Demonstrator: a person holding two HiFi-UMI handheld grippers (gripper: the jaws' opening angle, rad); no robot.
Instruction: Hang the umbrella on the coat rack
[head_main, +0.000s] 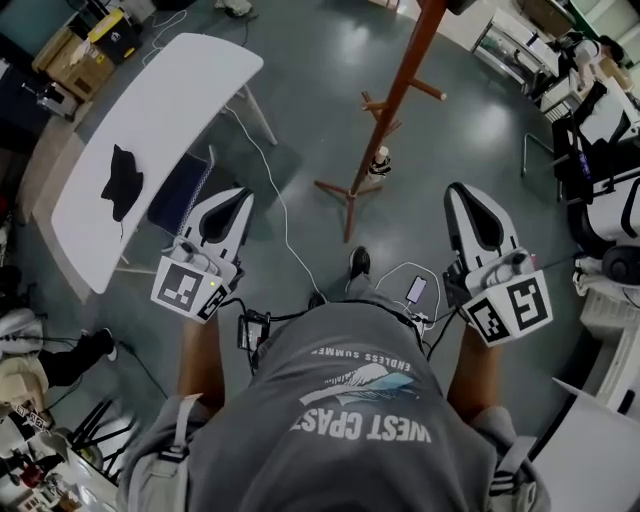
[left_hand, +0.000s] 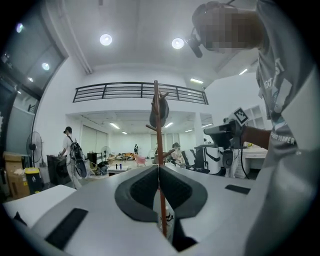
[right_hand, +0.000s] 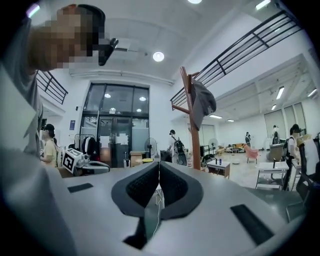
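1. Coat rack: brown wood, splayed feet on the grey floor. It stands straight ahead of the person. Its top runs out of the head view.
2. Umbrella: grey and folded, it hangs high on the coat rack, close against the wood near the top. In the right gripper view the umbrella sits on the right of the coat rack, well clear of the floor.
3. Left gripper: on the person's side of the coat rack and left of it in the head view, well apart from it. Its jaws are clenched with the tips meeting, and nothing is gripped. In the left gripper view the coat rack lines up behind the jaw seam of the left gripper.
4. Right gripper: on the person's side of the coat rack and to its right, well apart. In its own view the right gripper has its jaws pressed together on nothing.
5. Small pale object: just beside the foot of the coat rack. I cannot tell what it is.
6. White table: left of the coat rack, well apart. A black item lies on it.
7. White cable: trails over the floor between the table and the feet of the coat rack.
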